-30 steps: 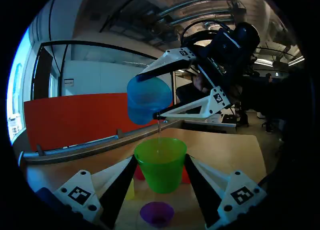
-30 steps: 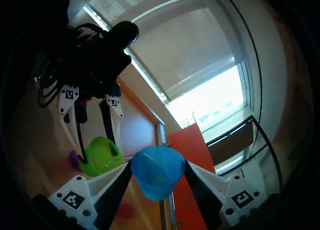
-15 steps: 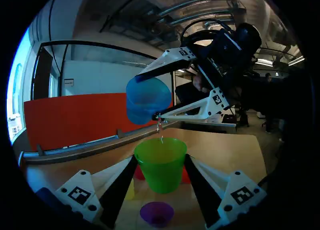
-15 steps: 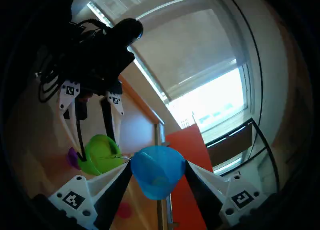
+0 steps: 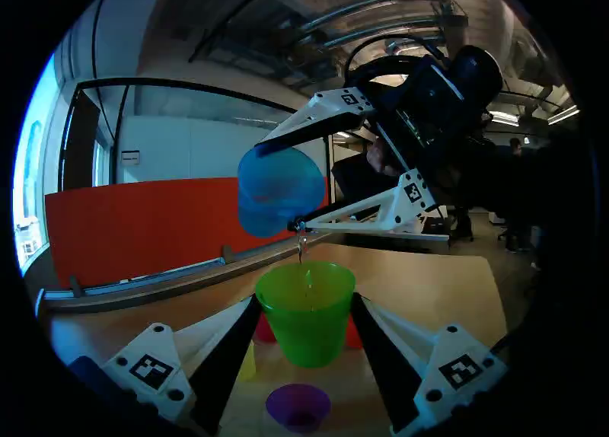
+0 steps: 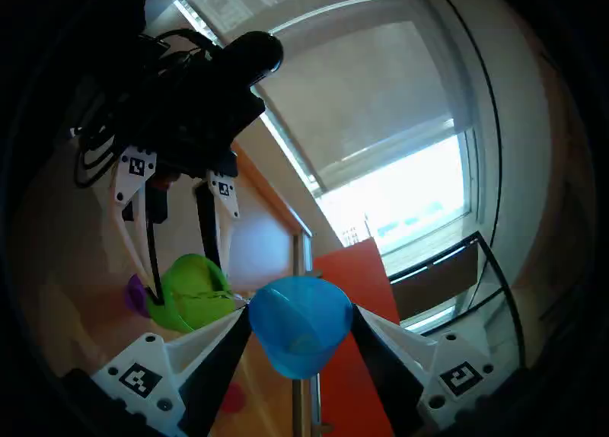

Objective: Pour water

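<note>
I am holding a translucent blue cup [image 5: 278, 189] tipped above an upright green cup [image 5: 306, 315]; water [image 5: 301, 247] is dribbling down.

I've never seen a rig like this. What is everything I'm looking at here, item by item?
Green cup: one, green, upright, held by the left gripper.
Blue cup: one, translucent blue, tipped over the green cup, held by the right gripper.
Water: one thin trickle, clear, from the blue cup's rim into the green cup.
Purple cup: one, purple, on the table.
Red pieces: two, red, behind the green cup; mostly hidden.
Table: one, light wood.
Wall panel: one, orange-red, beyond the table.
Left gripper: one, white with black fingers, shut on the green cup.
Right gripper: one, same colours, shut on the blue cup.
</note>
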